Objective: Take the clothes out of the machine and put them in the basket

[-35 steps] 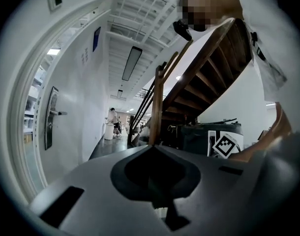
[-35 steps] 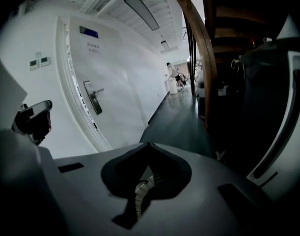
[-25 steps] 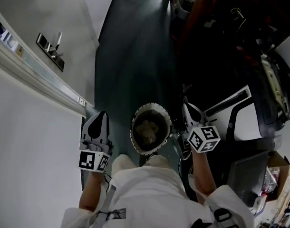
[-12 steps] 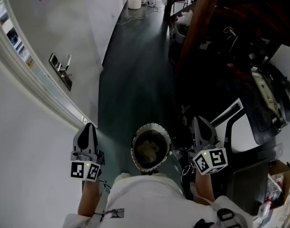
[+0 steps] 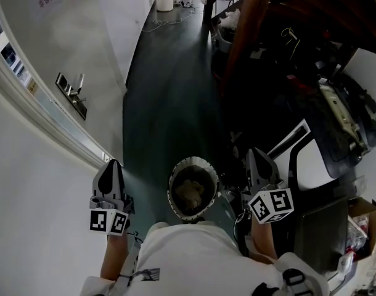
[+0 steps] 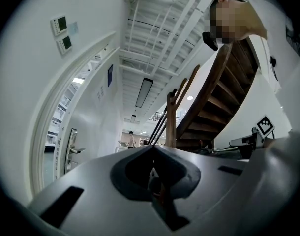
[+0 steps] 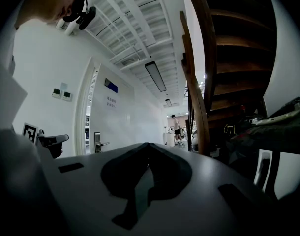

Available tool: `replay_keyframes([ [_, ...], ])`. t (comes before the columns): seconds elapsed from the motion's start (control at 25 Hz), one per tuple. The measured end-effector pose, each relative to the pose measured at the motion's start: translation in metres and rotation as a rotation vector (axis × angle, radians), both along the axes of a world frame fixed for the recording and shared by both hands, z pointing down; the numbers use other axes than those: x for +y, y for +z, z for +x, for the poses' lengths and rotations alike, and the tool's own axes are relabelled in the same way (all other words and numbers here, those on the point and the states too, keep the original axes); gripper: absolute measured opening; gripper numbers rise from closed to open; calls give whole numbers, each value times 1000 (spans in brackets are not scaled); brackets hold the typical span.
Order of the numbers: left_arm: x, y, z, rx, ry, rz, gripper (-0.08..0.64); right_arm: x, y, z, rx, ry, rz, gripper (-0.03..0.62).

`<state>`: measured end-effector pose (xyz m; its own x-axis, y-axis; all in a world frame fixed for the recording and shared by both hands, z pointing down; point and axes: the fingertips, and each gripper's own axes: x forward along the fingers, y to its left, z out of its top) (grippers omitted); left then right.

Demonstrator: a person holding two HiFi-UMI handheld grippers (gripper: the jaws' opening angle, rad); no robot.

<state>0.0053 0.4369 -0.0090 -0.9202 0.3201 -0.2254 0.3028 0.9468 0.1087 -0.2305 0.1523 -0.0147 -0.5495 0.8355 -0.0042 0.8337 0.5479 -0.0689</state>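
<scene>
White ceiling (image 6: 155, 28) gripper views, basket (image 5: 194, 160) head view

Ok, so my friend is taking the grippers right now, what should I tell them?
Left gripper: jaws shut, empty, left of the basket.
Right gripper: jaws shut, empty, right of it.
Basket: on the dark floor in front of the person, pale clothes inside.
Done: some clothes are in.
Left: the machine can't be made out here, so check it for more.
</scene>
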Motion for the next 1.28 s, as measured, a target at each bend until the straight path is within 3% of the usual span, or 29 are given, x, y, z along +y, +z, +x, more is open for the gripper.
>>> replay_keyframes([
  [0.24, 2, 0, -2, 12, 10, -3, 12, 7, 7, 0, 27, -7, 9, 12],
  [1.28, 12, 6, -3, 6, 12, 15, 12, 31, 7, 8, -13, -41, 62, 12],
])
